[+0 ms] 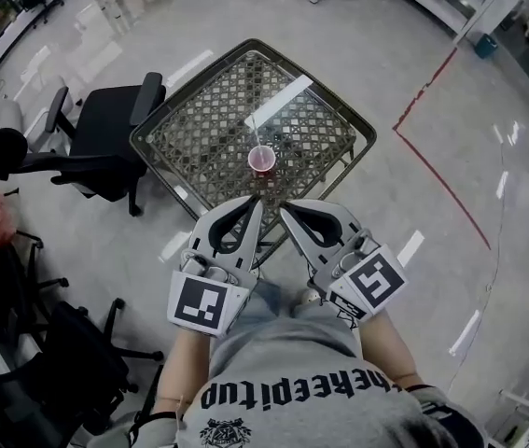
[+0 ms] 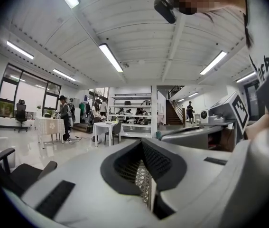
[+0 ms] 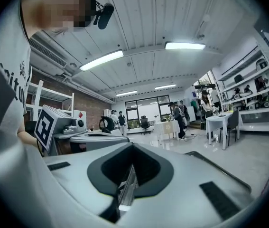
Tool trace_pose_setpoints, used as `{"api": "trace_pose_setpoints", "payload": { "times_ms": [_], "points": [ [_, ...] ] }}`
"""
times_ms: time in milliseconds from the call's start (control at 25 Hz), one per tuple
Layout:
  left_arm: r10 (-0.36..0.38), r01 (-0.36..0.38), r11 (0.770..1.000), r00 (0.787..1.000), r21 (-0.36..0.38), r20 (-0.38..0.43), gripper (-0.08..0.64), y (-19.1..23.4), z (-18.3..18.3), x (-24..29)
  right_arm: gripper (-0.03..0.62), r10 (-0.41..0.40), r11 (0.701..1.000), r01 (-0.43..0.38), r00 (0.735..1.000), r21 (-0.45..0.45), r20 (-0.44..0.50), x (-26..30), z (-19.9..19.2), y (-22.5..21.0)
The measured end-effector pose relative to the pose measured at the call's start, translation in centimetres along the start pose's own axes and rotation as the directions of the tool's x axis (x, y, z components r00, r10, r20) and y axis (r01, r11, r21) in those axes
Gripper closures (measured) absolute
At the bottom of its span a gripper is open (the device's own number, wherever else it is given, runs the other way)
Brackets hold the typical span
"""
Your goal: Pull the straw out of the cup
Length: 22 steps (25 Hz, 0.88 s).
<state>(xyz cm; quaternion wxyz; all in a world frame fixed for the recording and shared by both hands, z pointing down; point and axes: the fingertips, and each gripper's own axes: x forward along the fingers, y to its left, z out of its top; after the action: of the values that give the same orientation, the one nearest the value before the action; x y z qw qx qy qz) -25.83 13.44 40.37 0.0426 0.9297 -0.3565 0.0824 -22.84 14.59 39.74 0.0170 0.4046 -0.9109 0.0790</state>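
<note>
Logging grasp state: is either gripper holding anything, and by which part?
Nothing is held. The left gripper and right gripper are both shut and empty; the straw sits untouched in the pink cup on the mesh table.

Long ceiling strip lights (image 2: pixel 110 57) and what seems to be daylight through large windows (image 2: pixel 27 96) make the room bright and even, with soft, faint shadows. The glossy floor (image 1: pixel 385 45) carries pale streaks of glare and a white bar of reflection lies across the glass tabletop (image 1: pixel 217 129), where the straw (image 1: pixel 254 133) shows only as a thin pale line. Both gripper views bow strongly, darken to black at the corners and blur the nearest surfaces
</note>
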Motion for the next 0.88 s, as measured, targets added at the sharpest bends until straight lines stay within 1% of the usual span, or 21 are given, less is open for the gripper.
{"api": "trace_pose_setpoints", "payload": {
  "times_ms": [160,320,480,680,880],
  "points": [
    [-0.033,0.033,0.999,0.999,-0.005,-0.016,0.534,1.1,-0.3,0.4,0.580,-0.035,0.999,0.035,0.999,0.004,0.000,1.1,0.0,-0.4],
    [-0.067,0.066,0.998,0.997,0.024,0.044,0.534,2.2,0.0,0.7,0.581,-0.072,0.997,0.072,0.997,0.013,-0.003,1.9,-0.3,-0.5],
    [-0.108,0.108,0.994,0.994,-0.007,-0.024,0.534,2.5,-0.9,0.9,0.580,-0.107,0.994,0.107,0.994,0.021,-0.009,2.4,-0.6,-0.6],
    [-0.145,0.145,0.989,0.989,-0.009,-0.024,0.534,3.1,-1.1,1.0,0.580,-0.147,0.989,0.147,0.989,0.022,-0.006,2.9,-0.7,-0.7],
    [-0.167,0.167,0.986,0.986,-0.010,-0.025,0.534,3.7,-1.5,1.0,0.580,-0.174,0.985,0.174,0.985,0.020,-0.004,3.3,-0.7,-0.6]
  ]
}}
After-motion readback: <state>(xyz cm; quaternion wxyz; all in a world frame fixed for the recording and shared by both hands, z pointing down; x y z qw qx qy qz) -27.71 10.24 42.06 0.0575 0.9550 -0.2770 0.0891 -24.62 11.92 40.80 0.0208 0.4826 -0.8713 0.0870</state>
